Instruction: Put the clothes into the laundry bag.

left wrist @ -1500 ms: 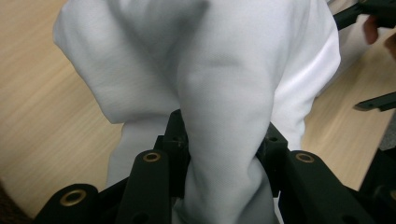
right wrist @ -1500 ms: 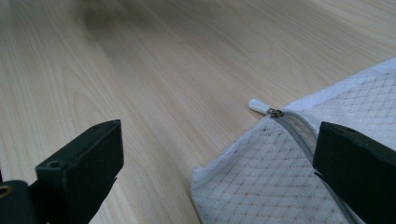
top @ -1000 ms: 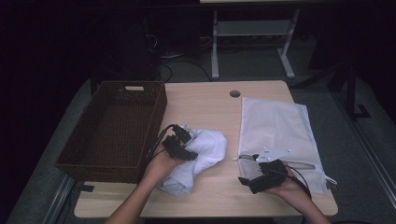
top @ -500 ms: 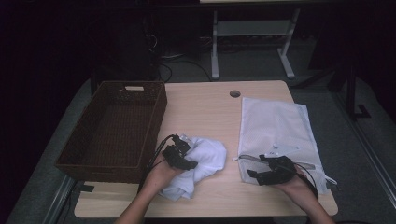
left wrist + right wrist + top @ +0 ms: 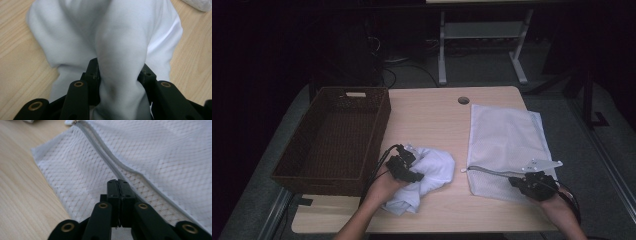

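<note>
A crumpled white cloth lies on the wooden table near its front edge. My left gripper is shut on a thick fold of that cloth, which bulges up between the black jaws of the left gripper. A white mesh bag lies flat at the right. My right gripper sits at its near edge. The right gripper has just been closing; its jaws now meet on the mesh bag beside the zipper seam, and appear to pinch a thin layer of mesh.
A dark wicker basket stands at the table's left side, close to the left hand. A round cable hole is in the table's far edge. A white desk frame stands on the floor behind.
The right gripper has slid to the right along the bag's near edge and its jaws have closed. The left gripper and the cloth have hardly moved.
</note>
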### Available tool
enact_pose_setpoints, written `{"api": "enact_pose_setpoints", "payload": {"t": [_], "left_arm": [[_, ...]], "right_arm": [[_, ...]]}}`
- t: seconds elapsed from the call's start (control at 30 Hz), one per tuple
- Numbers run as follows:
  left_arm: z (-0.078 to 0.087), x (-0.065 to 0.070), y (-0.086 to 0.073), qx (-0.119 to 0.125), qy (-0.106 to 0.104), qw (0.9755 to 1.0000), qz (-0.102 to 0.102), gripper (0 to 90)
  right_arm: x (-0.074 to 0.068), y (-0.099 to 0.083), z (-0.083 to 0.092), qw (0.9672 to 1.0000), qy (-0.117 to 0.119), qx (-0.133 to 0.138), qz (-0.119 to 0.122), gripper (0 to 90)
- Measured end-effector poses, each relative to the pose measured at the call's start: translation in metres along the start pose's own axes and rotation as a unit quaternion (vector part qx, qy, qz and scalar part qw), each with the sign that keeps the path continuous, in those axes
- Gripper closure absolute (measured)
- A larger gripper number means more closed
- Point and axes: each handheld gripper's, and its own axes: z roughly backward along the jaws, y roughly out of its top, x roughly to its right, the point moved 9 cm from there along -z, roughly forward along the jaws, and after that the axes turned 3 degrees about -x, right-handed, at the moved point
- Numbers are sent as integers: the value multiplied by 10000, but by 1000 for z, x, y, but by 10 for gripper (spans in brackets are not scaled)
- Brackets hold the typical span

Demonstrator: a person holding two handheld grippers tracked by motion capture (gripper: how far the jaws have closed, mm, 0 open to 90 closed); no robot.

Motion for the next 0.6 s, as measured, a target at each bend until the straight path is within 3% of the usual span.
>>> {"api": "enact_pose_setpoints", "payload": {"t": [0.27, 0.6], "left_arm": [[-1, 0, 0, -8, -30, 10000, -12, 616], [-1, 0, 0, -12, -6, 10000, -8, 617]], "right_arm": [[-8, -8, -15, 9989, 122, -384, 230, 898], [-9, 11, -30, 9990, -42, -301, 341, 898]]}}
